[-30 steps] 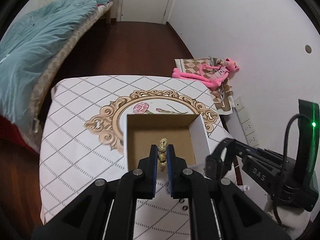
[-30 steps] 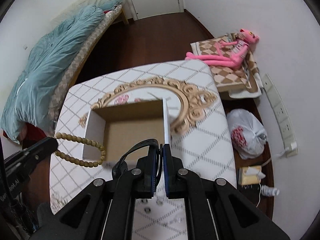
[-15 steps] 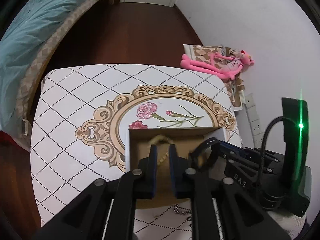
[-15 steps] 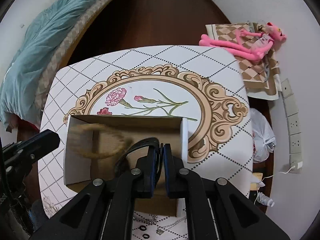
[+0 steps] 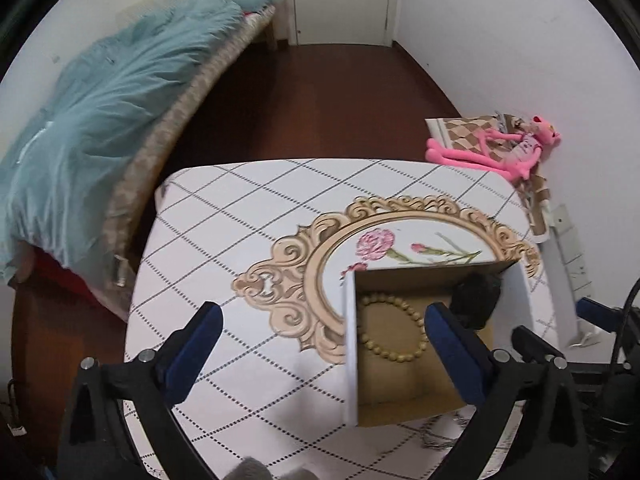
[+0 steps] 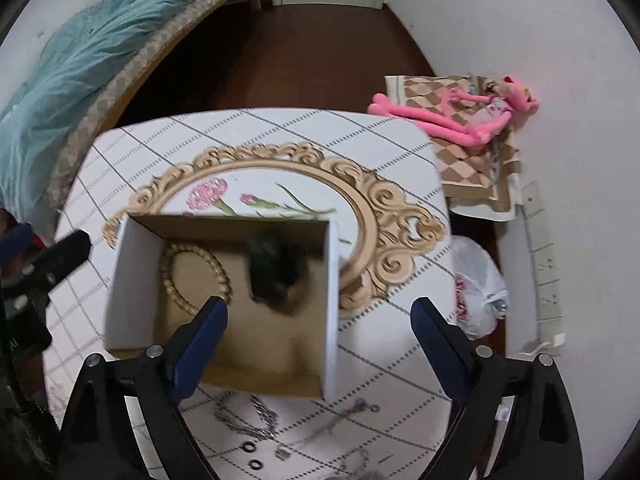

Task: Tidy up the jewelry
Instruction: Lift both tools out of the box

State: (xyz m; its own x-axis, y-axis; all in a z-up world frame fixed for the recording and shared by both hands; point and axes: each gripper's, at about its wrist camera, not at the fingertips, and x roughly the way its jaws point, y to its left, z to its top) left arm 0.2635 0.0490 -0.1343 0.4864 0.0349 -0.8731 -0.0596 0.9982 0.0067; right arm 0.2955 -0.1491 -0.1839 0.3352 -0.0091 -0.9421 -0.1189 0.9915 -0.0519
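An open cardboard box (image 5: 416, 404) (image 6: 120, 280) stands on the table. A tan beaded bracelet (image 5: 390, 328) (image 6: 192, 268) lies flat on its floor at the left. A dark, blurred hair tie (image 5: 476, 300) (image 6: 274, 272) is in the box at the right. My left gripper (image 5: 320, 344) is open and empty above the box's left wall. My right gripper (image 6: 318, 338) is open and empty above the box's near right part. Silver chains (image 6: 248, 420) and small black rings (image 6: 250, 448) lie on the table in front of the box.
The white table (image 5: 240, 216) has a diamond grid and a gold floral frame print (image 6: 376, 216). A bed with a teal blanket (image 5: 92, 120) is at the left. A pink plush toy (image 6: 452, 114), a plastic bag (image 6: 478, 284) and a power strip (image 6: 546, 264) lie on the floor at the right.
Both grippers opened. The bracelet left my left gripper and now lies in the box. The dark hair tie left my right gripper and is in the box. Both grippers drew back.
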